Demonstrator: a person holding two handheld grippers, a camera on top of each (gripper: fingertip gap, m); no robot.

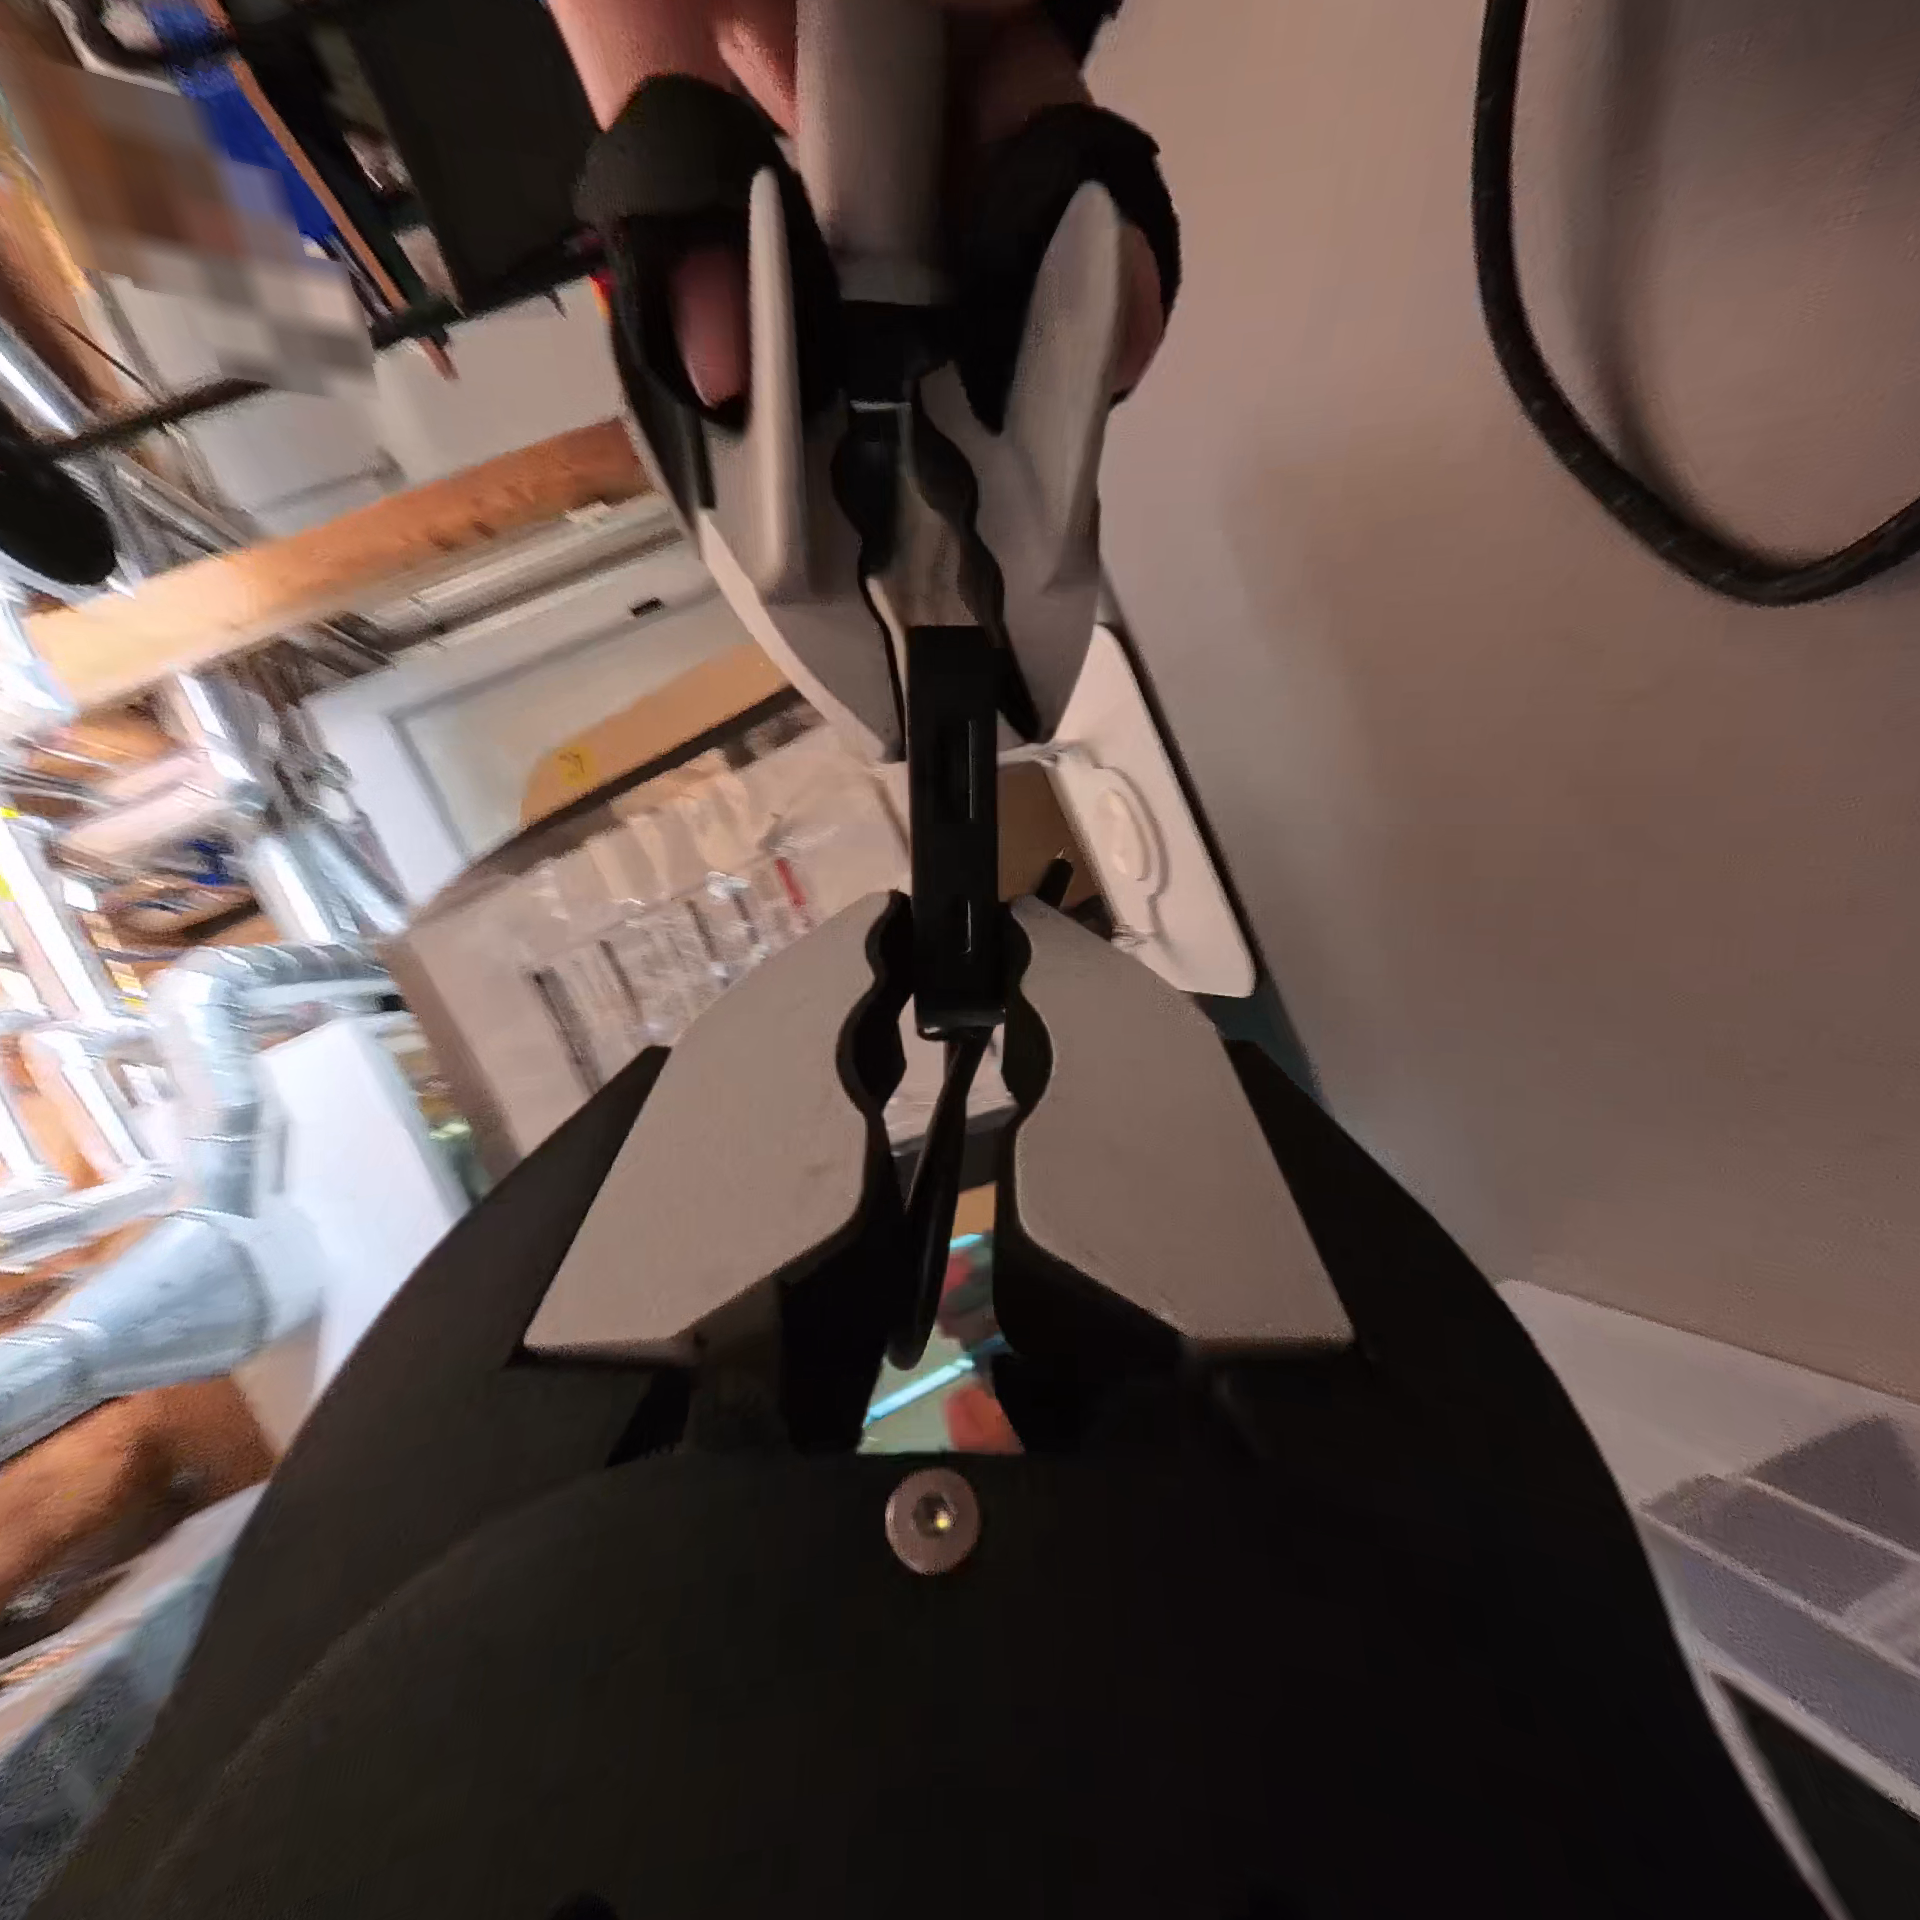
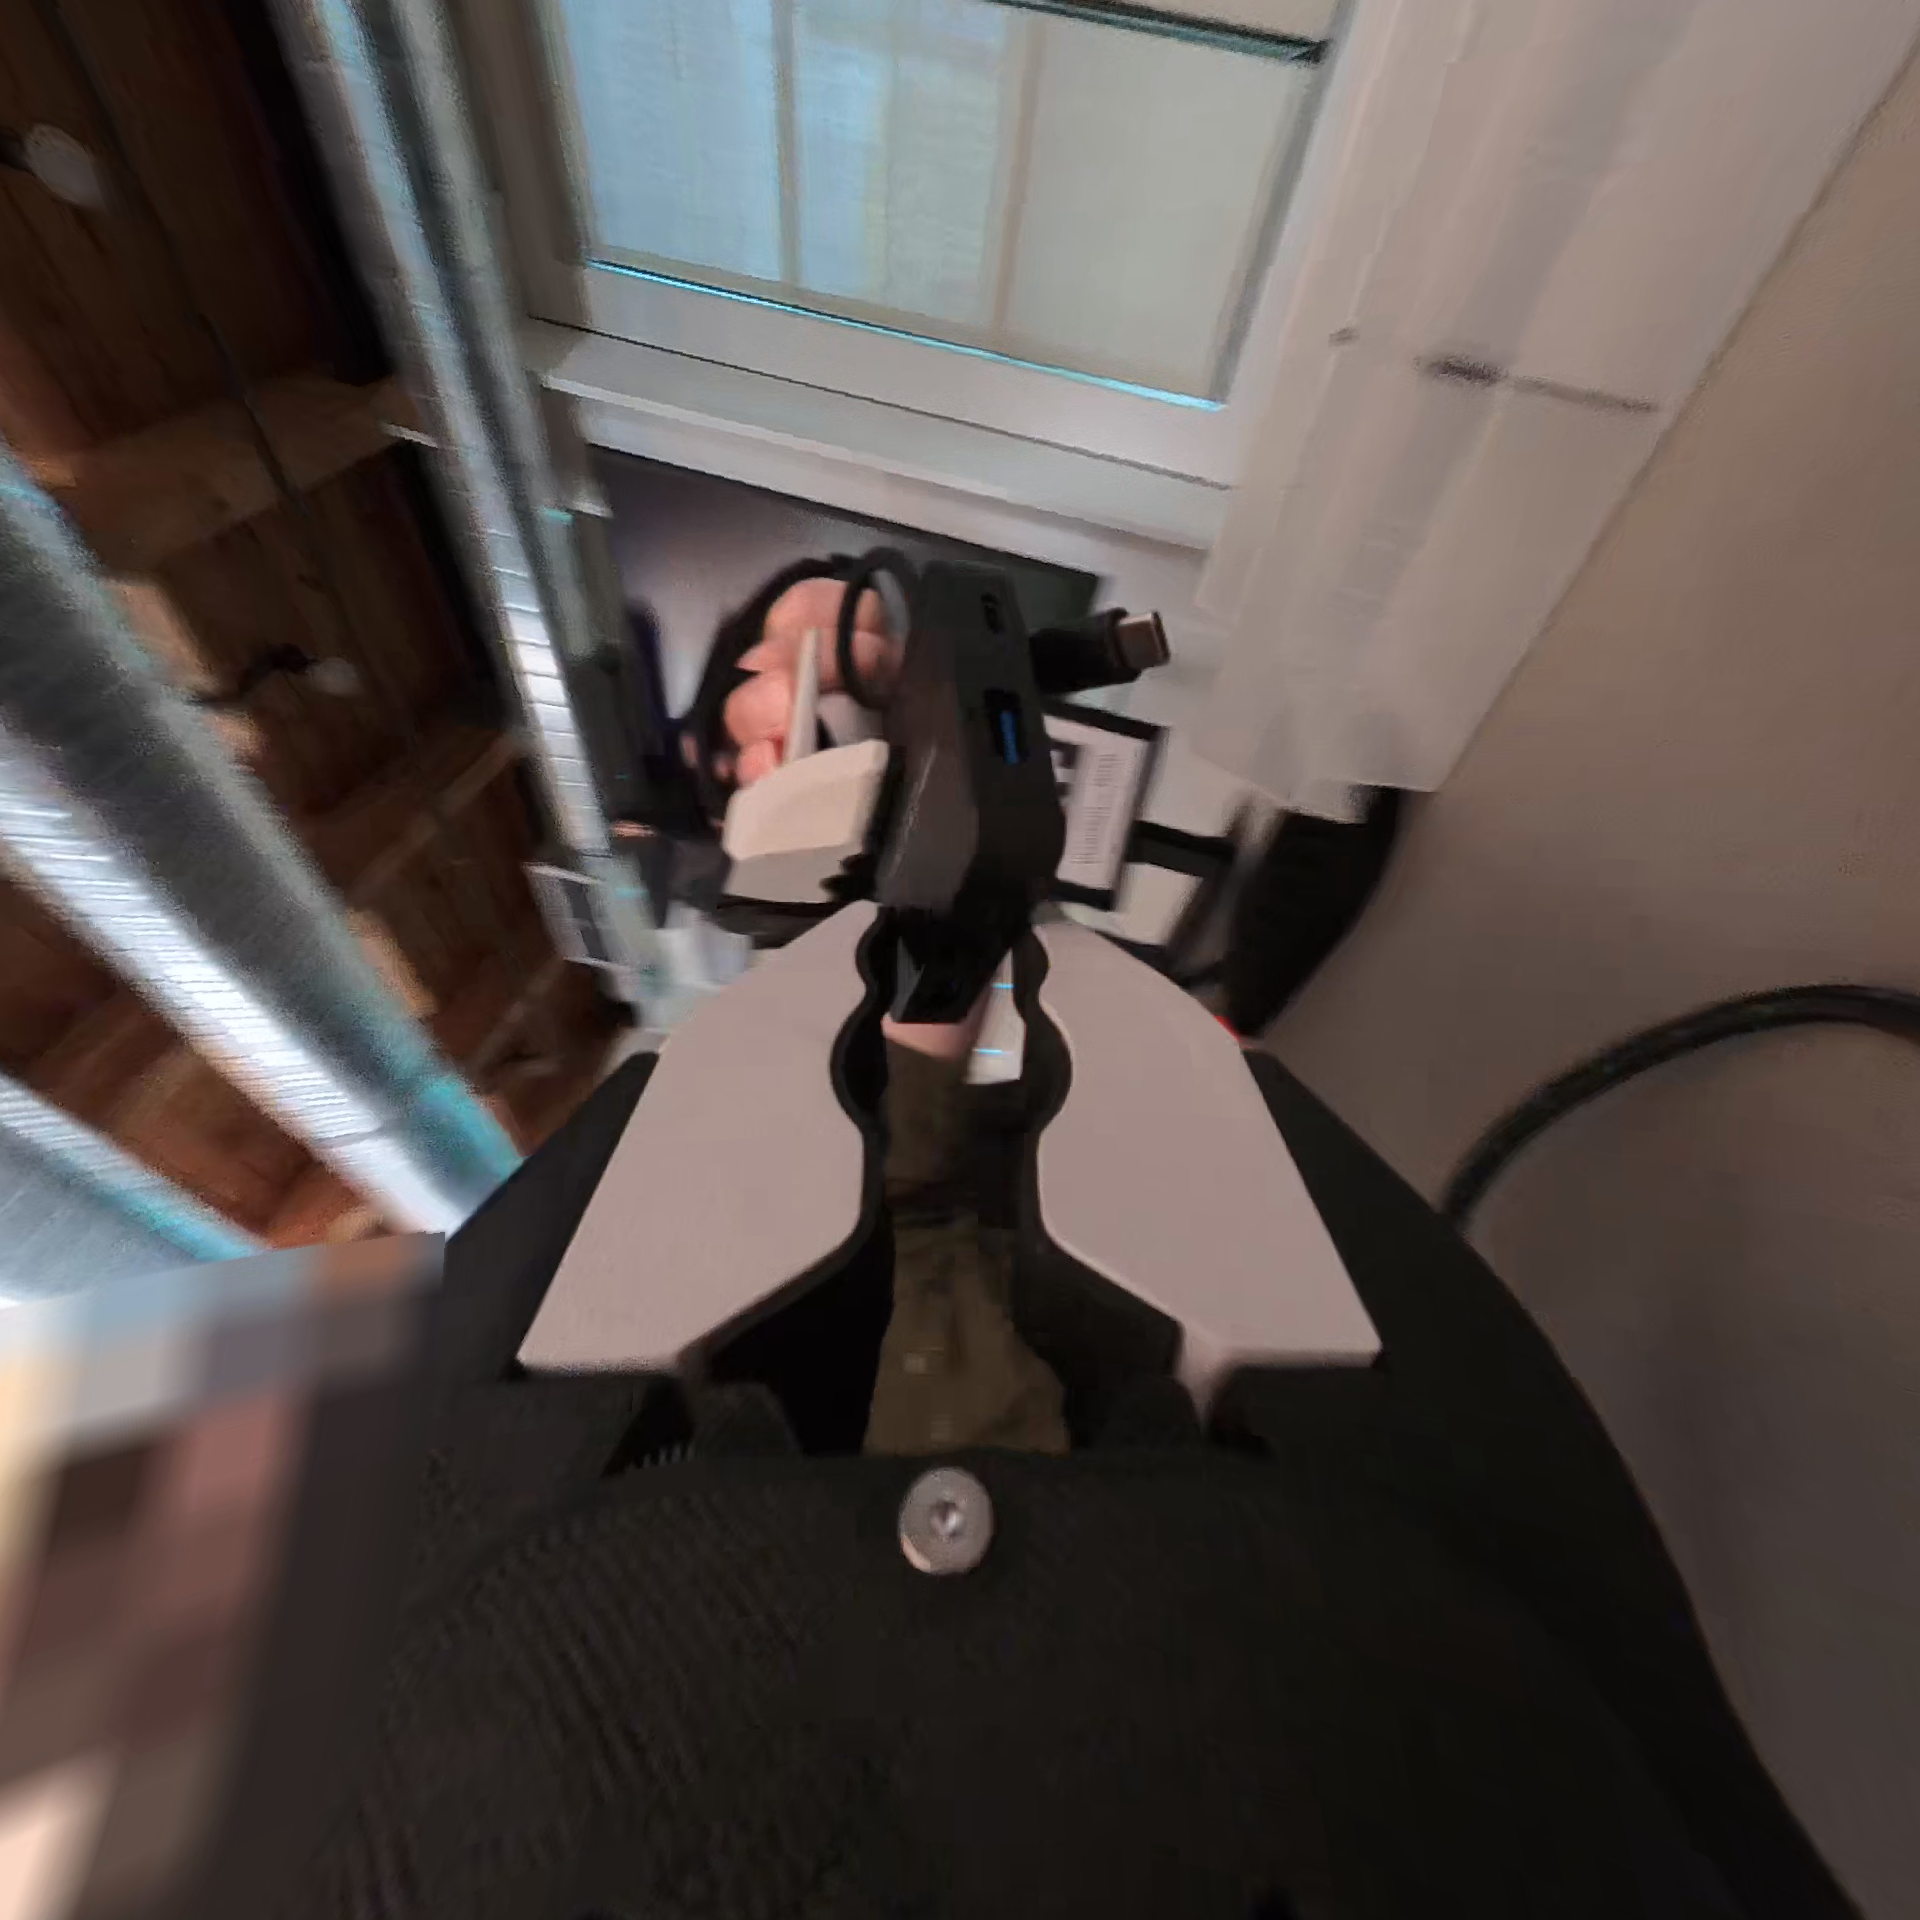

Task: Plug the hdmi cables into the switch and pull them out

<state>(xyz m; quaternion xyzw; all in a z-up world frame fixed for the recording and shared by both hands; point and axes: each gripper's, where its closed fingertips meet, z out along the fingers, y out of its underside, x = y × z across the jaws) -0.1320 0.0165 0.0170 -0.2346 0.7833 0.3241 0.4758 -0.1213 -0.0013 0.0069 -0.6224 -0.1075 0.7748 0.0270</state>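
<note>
Item: switch [image 1: 954, 831], a slim black box, held in the air between two grippers, off the white worktop [image 1: 1558, 727].

Left gripper [image 1: 956, 971]: jaws pinching the near end of the switch; a thin black lead [image 1: 930, 1195] runs from that end down between the jaws.

Right gripper [image 1: 935, 582]: seen opposite in the left wrist view, gripped by a hand [image 1: 707, 312] in a black fingerless glove; its jaws close on the far end of the switch.

Right wrist view: right gripper [image 2: 951, 982] clamps the black switch [image 2: 961, 748]; a blue port shows on its side. An hdmi cable plug [image 2: 1112, 639] lies loose beyond it, unplugged.

Other: black cable [image 1: 1558, 416] looped on the worktop. Background blurred.
</note>
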